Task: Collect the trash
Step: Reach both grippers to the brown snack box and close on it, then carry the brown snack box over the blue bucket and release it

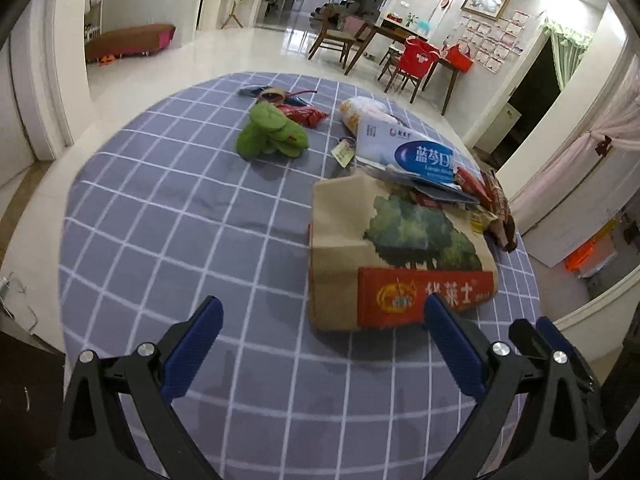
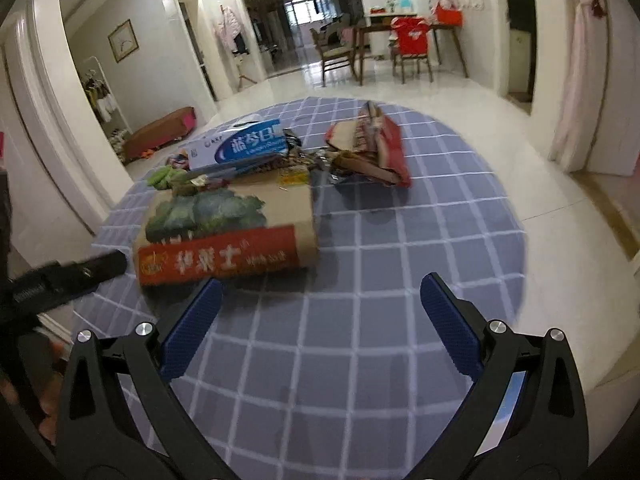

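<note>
Left gripper (image 1: 323,320): black frame with blue padded fingers, jaws spread wide and empty, hovering low over the cloth just short of the bag's red band.
Right gripper (image 2: 321,294): same build, jaws spread wide, nothing between them; its left finger tip sits just in front of the bag's near edge.
Table cover: grey-blue cloth with a white grid (image 1: 168,216) over a round table.
Paper bag: brown paper bag printed with green trees and a red band of Chinese characters (image 1: 400,256), lying flat on the cloth with its mouth pointing away from the grippers.
Bag mouth: a white-and-blue flat carton (image 1: 416,156) and crumpled wrappers lie across or just beside it; whether they are inside cannot be told.
Loose trash: a crumpled green wrapper (image 1: 268,132), a red snack packet (image 1: 304,115) touching it, and a brown-and-red crumpled packet (image 2: 376,148) lying apart from the bag.
Background: wooden dining table with chairs (image 2: 400,40) on a glossy tiled floor.
</note>
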`<state>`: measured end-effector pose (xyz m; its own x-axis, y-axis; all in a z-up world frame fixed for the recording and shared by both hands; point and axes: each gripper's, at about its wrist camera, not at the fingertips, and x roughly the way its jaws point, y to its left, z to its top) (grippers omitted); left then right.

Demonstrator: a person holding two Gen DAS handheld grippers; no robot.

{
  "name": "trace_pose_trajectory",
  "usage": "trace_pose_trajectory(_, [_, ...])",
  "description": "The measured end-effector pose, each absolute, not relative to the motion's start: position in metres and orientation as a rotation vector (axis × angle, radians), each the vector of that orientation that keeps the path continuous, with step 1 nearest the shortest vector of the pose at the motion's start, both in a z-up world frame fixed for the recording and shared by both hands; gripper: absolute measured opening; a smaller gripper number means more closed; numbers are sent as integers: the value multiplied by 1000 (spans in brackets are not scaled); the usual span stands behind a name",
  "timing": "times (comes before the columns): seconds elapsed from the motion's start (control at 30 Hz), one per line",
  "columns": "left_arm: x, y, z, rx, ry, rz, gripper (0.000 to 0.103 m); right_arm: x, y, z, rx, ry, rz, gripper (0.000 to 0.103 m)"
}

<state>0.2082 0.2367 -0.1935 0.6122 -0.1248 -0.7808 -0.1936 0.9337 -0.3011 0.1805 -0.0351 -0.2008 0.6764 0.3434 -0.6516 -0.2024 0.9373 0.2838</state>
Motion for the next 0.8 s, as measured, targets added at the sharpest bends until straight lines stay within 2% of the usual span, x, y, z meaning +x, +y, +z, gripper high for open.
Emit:
trace_pose_trajectory(0.2, [235, 232, -201, -387, 919, 16, 98, 225, -33, -211, 345, 807, 393, 97])
trace_pose_trajectory(0.37, [248, 222, -206, -347, 924, 11, 96, 238, -26, -220, 367, 839, 444, 97])
trace_pose_trajectory(0.4, [249, 221, -206, -339, 918, 9, 91, 238, -25, -221, 369, 837, 458, 92])
trace_pose_trajectory(0.43, [250, 219, -205, -336, 913, 1, 82, 235, -24, -219, 364, 838, 467, 86])
trace_pose_trajectory(0.47, [249, 215, -204, -335, 909, -22, 70, 233, -21, -218, 348, 840, 476, 69])
trace_pose_trajectory(0.5, [249, 211, -202, -328, 907, -31, 70, 231, -19, -217, 332, 840, 468, 64])
trace_pose_trajectory(0.6, [243, 203, -192, -257, 867, 12, 69, 220, -15, -209, 272, 806, 450, 59])
trace_pose_trajectory(0.8, [213, 196, -161, -220, 780, 23, 68, 195, -30, -185, 295, 734, 477, 58])
